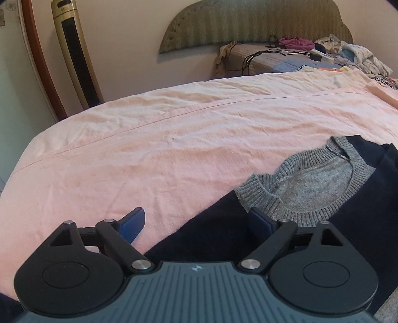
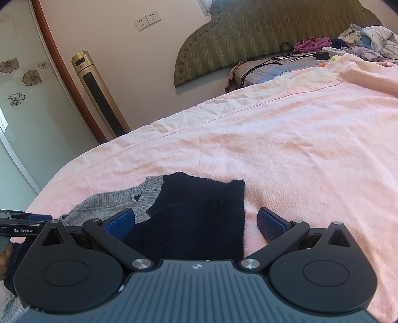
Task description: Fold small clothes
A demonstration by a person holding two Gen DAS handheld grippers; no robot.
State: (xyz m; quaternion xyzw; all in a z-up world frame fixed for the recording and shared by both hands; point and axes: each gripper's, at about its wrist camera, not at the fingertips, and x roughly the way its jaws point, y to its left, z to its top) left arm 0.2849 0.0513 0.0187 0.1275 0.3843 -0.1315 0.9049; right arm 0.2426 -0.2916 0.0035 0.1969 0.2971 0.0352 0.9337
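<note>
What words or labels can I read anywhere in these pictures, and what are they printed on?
"GenRobot.AI": white lettering on the side of the left gripper, seen at the left edge of the right wrist view.
Small marking at the top of the gold tower fan: too blurred to read.
Emblem on each gripper's grey body: a symbol, no letters.
Nothing else is legible.

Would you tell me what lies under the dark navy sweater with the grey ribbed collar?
Dark navy sweater lies flat on a wrinkled pink bedsheet; whatever is beneath the sheet is covered.
</note>
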